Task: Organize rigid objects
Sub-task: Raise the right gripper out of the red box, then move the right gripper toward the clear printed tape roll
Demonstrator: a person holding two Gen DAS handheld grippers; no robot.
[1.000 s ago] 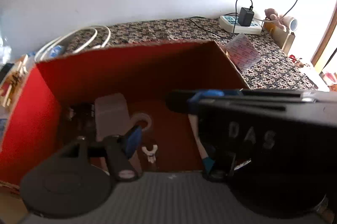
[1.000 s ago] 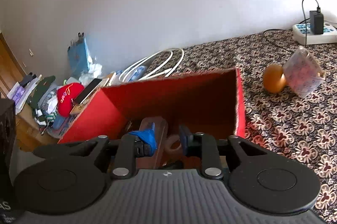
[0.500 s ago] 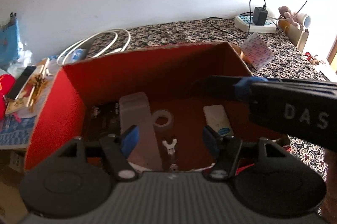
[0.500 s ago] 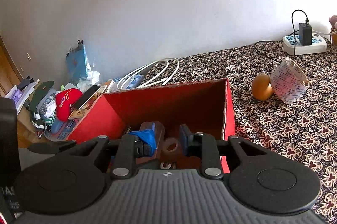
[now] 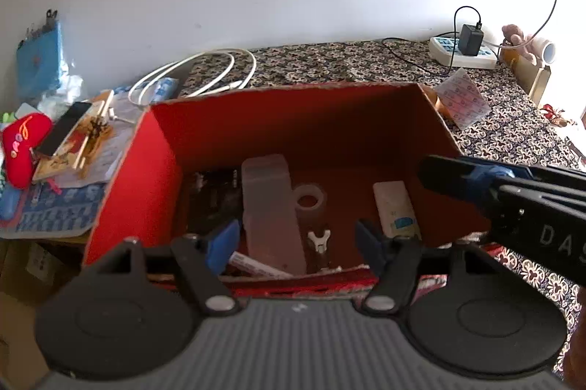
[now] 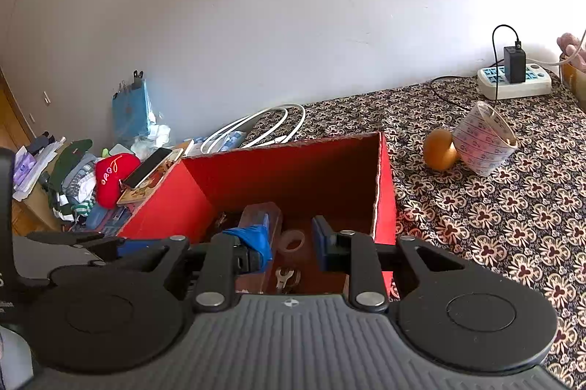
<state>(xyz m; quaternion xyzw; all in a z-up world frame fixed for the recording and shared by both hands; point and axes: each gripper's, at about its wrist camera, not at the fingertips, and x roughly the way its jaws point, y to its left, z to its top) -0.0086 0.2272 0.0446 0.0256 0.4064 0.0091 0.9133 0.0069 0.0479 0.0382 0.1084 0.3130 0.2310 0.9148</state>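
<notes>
A red cardboard box (image 5: pixel 227 133) stands open on the patterned table; it also shows in the right wrist view (image 6: pixel 172 210). Inside lie a clear plastic case (image 5: pixel 271 207), a roll of clear tape (image 5: pixel 310 196), a white flat pack with a blue label (image 5: pixel 395 208), a small wrench (image 5: pixel 319 240), a pen (image 5: pixel 256 263) and a dark item (image 5: pixel 216 199). My left gripper (image 5: pixel 297 238) is open and empty above the box's near edge. My right gripper (image 6: pixel 289 245) is open and empty over the box's near right part.
An orange ball (image 6: pixel 439 149) and a tipped printed cup (image 6: pixel 483 141) lie right of the box. A power strip with charger (image 6: pixel 514 80) sits by the wall. White cable (image 5: pixel 197 75), a phone (image 5: pixel 62 132) and a red heart cushion (image 5: pixel 22 143) lie left.
Both grippers have pulled back and up from the box. The white flat pack that was by the left gripper's right finger now lies on the box floor.
</notes>
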